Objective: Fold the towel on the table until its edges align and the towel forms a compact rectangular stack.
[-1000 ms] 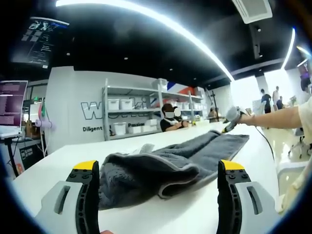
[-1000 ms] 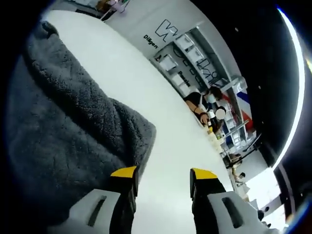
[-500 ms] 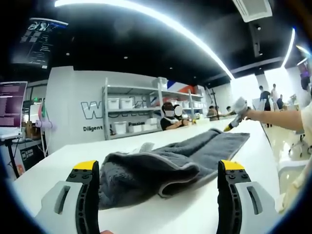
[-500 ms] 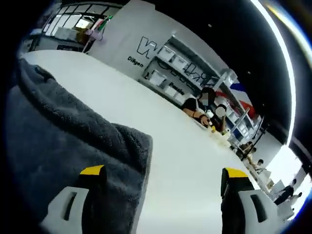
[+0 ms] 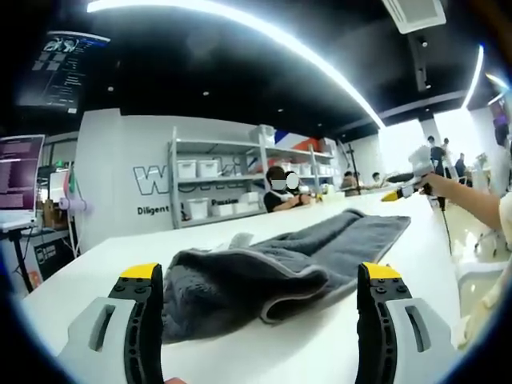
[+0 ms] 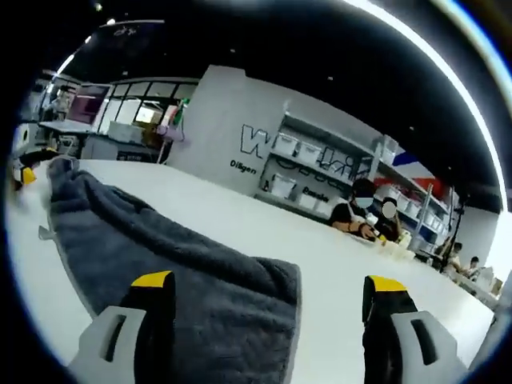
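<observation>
A grey towel (image 5: 272, 268) lies rumpled on the white table (image 5: 88, 268), partly folded over itself near me and stretching away to the right. My left gripper (image 5: 260, 274) is open and low at the towel's near end, its jaws on either side of the bunched cloth. Past the far end, my right gripper (image 5: 410, 186) hangs above the table in a person's hand. In the right gripper view the towel (image 6: 160, 256) runs from the lower middle to the far left, and my right gripper (image 6: 270, 282) stands open above its near corner with nothing between the jaws.
Shelves with white bins (image 5: 204, 192) and seated people (image 6: 356, 220) are beyond the table's far side. A monitor (image 5: 20, 172) stands at the left. The table's edge (image 5: 448, 264) drops off at the right, with bare tabletop (image 6: 352, 272) beside the towel.
My right gripper opened wide and lifted up and away from the towel's far corner. The left gripper and the towel have stayed put.
</observation>
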A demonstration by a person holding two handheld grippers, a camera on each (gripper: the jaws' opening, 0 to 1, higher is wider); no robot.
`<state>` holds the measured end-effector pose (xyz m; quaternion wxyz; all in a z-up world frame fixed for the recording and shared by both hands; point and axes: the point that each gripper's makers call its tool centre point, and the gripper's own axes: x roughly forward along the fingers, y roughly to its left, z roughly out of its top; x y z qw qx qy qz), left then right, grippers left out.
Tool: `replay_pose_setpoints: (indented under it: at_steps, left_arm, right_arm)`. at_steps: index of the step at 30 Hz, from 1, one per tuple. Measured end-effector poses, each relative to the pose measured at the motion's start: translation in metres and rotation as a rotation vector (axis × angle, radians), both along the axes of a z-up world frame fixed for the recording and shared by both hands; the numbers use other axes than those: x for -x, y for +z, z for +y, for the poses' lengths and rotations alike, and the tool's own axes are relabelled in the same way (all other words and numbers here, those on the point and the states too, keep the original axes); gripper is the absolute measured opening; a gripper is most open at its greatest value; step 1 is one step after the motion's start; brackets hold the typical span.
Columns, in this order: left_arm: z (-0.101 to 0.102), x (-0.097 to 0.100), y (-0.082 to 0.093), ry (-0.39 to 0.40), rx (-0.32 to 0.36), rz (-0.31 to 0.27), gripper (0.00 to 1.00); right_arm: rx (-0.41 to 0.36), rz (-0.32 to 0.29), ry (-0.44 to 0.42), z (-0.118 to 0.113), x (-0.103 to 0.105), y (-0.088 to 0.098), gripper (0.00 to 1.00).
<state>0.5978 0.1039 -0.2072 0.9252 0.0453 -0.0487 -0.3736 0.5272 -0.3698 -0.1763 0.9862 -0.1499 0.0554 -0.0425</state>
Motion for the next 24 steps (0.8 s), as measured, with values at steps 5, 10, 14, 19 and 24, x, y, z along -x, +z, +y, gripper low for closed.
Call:
replay_pose_setpoints:
  at_steps: [5, 10, 14, 19, 24]
  left_arm:
    - [0.001, -0.002, 0.0, 0.005, 0.006, 0.003, 0.99]
    - [0.001, -0.003, -0.001, 0.009, 0.004, 0.006, 0.99]
    - [0.001, -0.003, -0.002, 0.007, -0.001, 0.009, 0.99]
    - [0.001, -0.004, -0.003, 0.013, -0.005, 0.012, 0.99]
    - [0.001, -0.003, -0.004, 0.015, -0.008, 0.014, 0.99]
  right_arm:
    - [-0.067, -0.049, 0.057, 0.012, 0.015, 0.0, 1.0]
    - [-0.155, -0.141, 0.099, 0.021, 0.031, 0.005, 1.0]
    - [-0.173, -0.174, 0.121, 0.024, 0.042, 0.002, 0.99]
    - [-0.127, -0.229, 0.09, 0.02, 0.055, 0.008, 0.96]
    - [-0.129, -0.257, 0.127, 0.03, 0.067, 0.015, 0.95]
